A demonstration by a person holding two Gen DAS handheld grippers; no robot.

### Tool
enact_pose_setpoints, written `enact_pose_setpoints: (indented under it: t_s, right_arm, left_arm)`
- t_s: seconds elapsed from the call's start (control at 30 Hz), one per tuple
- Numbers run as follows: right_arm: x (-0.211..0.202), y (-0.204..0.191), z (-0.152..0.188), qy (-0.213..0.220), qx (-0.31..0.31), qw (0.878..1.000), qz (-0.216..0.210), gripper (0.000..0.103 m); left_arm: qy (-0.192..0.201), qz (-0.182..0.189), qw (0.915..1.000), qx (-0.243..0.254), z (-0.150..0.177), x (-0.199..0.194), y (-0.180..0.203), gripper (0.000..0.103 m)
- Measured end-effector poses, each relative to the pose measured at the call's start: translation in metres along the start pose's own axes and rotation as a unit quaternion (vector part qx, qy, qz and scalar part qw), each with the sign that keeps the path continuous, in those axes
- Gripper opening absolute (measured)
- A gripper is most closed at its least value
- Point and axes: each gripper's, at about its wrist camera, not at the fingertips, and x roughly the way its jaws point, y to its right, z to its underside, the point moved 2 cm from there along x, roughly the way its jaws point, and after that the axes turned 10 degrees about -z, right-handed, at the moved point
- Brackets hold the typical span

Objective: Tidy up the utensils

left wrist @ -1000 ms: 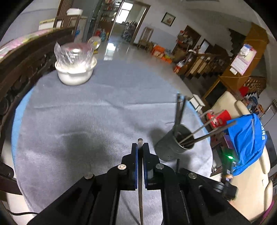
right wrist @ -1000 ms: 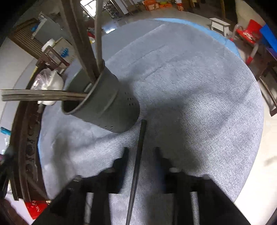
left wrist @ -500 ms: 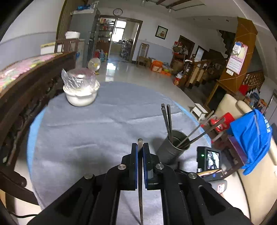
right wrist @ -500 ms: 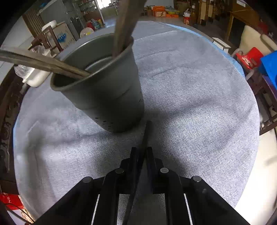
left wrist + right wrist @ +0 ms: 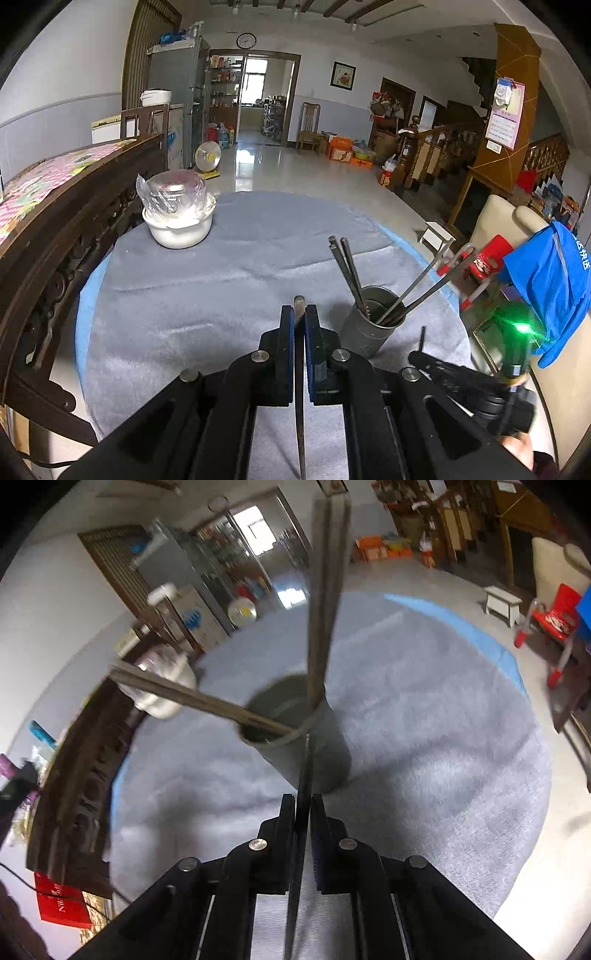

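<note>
The round table (image 5: 207,295) wears a grey cloth with a blue rim showing at its left and far-right edges. A dark carved wooden rail (image 5: 55,236) runs close along the left side. Toward the far left a white bowl (image 5: 179,227) with a plastic-wrapped lid stands near that edge. The middle of the cloth is bare, a wide stretch between the bowl and the grey holder (image 5: 371,325), which stands upright near the right edge.

From the holder four or so long chopsticks (image 5: 349,271) fan out: one pair leans up and to the left, another pair slants up to the right over the table's edge.

The left gripper (image 5: 299,314) is clamped on a single dark chopstick (image 5: 298,387); its long axis runs straight along the fingers, its blunt tip just clearing the pads and pointing toward the far side of the table. The holder sits just to the right of these fingers, apart from them.

The right gripper (image 5: 303,805) also pinches one chopstick (image 5: 301,812), lying along the fingers with its tip aimed at the holder (image 5: 295,738). The tip appears to reach the holder's near rim, though blur leaves touching uncertain. In the left view this gripper (image 5: 422,356) sits low at right, its stick rising beside the holder's base.
</note>
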Motion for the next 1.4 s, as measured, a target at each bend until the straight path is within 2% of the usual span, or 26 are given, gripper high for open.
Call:
enact_pose_setpoints:
  t_s: [0.33,0.6,0.73,0.9,1.0,1.17,1.27,1.33,1.37,1.4]
  right_arm:
    - [-0.068,-0.038,-0.033,0.101,-0.019,0.993,-0.057,0.007]
    - [-0.119,-0.069,-0.095,0.177,-0.055,0.980,-0.071,0.007]
    - [-0.129,-0.080,-0.128,0.204,-0.071,0.975,-0.062,0.007]
    - [-0.120,-0.078,-0.150,0.212,-0.073,0.974,-0.032,0.007]
    - [-0.107,-0.068,-0.150,0.199,-0.066,0.978,-0.021,0.007]
    - [-0.074,-0.049,-0.139,0.142,-0.054,0.988,-0.008,0.008]
    - [-0.062,-0.037,-0.130,0.105,-0.034,0.994,-0.026,0.011]
    - [-0.062,-0.027,-0.120,0.089,-0.022,0.995,-0.037,0.014]
    - [-0.061,-0.025,-0.117,0.085,-0.017,0.995,-0.043,0.015]
    - [-0.063,-0.022,-0.114,0.084,-0.012,0.995,-0.052,0.023]
  left_arm:
    - [0.018,0.012,0.9998,0.001,-0.025,-0.015,0.016,0.005]
    - [0.063,0.040,0.9972,-0.005,-0.094,-0.029,0.040,0.005]
    - [0.095,0.056,0.9938,-0.018,-0.132,-0.028,0.059,0.006]
    - [0.134,0.049,0.9894,-0.026,-0.151,-0.009,0.084,0.006]
    - [0.127,0.040,0.9904,-0.034,-0.143,0.019,0.095,0.006]
    - [0.062,0.019,0.9973,-0.035,-0.107,0.086,0.099,0.006]
    - [0.023,0.015,0.9995,-0.017,-0.090,0.100,0.097,0.006]
    - [0.017,0.014,0.9998,-0.003,-0.084,0.093,0.095,0.015]
    - [0.018,0.012,0.9997,0.009,-0.080,0.085,0.094,0.038]
    - [0.018,0.006,0.9997,0.018,-0.076,0.078,0.092,0.068]
